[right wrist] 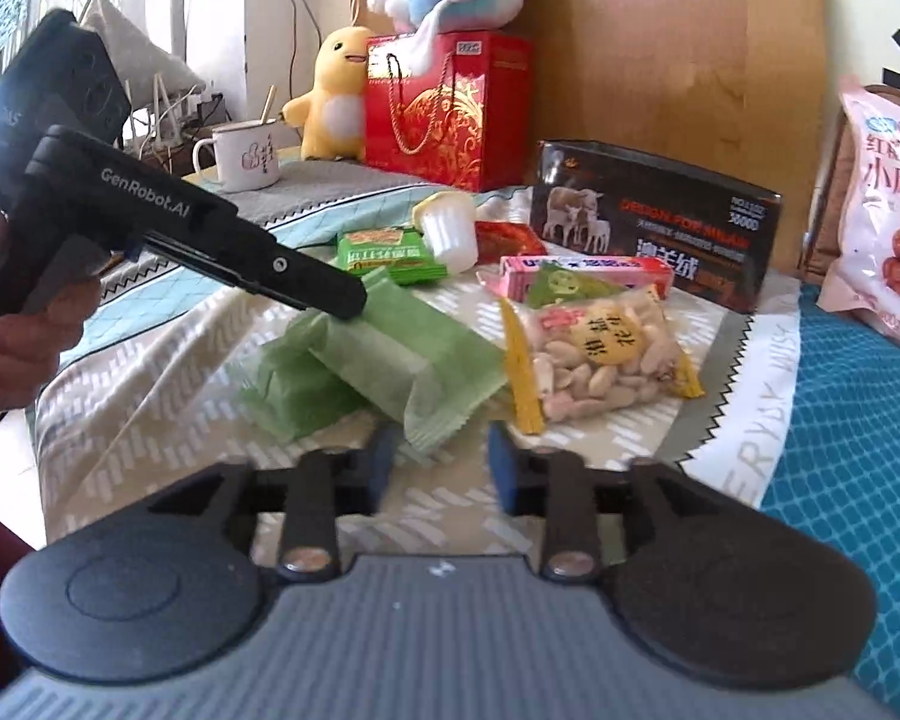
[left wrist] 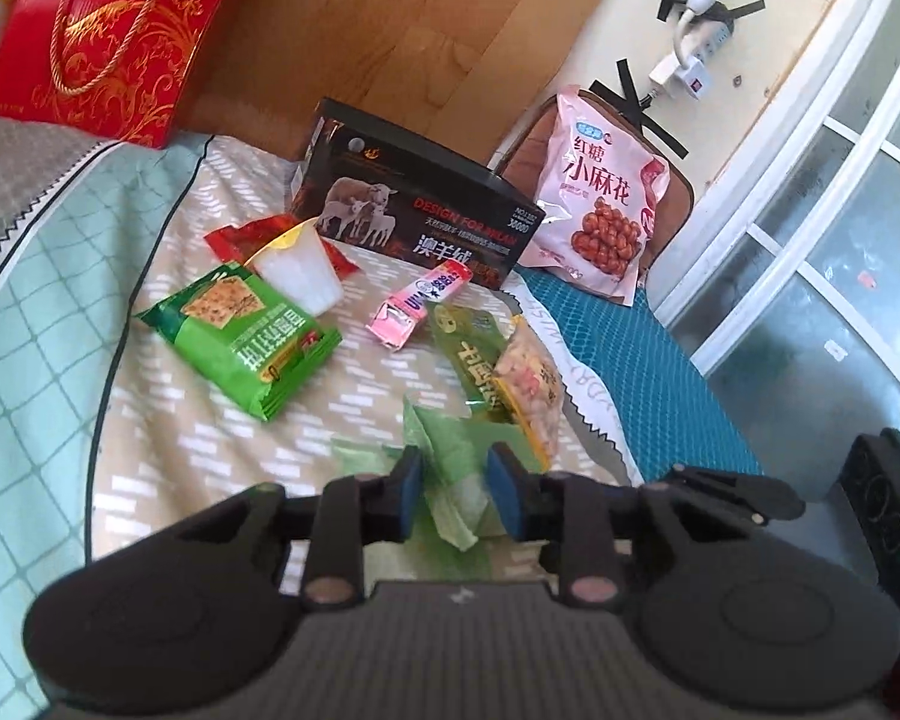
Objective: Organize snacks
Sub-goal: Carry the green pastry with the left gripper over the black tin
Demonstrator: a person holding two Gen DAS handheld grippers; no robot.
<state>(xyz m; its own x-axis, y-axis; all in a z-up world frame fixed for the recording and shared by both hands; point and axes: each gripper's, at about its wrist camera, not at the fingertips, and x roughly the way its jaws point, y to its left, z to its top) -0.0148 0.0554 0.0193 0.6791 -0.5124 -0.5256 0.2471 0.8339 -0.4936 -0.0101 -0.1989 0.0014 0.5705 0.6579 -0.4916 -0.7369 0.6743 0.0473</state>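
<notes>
the bed (right wrist: 168,360), under a patterned sheet with a teal mat along its right side, carries everything. at the headboard stands a red gift bag (right wrist: 444,114) with a pastel plush toy on top and a yellow plush duck (right wrist: 330,96) beside it. in front lies a black wool-blanket box (left wrist: 414,210) printed with sheep, and a big pink bag of brown-sugar twists (left wrist: 600,192) leans to its right. the smaller snacks lie scattered mid-bed: a green cracker pack (left wrist: 240,330), a peanut packet (right wrist: 594,354), a white jelly cup (left wrist: 300,270) tipped on its side, a pink candy box (left wrist: 420,300). the left gripper (left wrist: 450,489) is clamped on one of the two pale green wrapped cakes (right wrist: 402,354), its blue pads pinching the wrapper. the right gripper (right wrist: 438,462) stands parted just at the near crimped end of the same cake, pads not touching it.
</notes>
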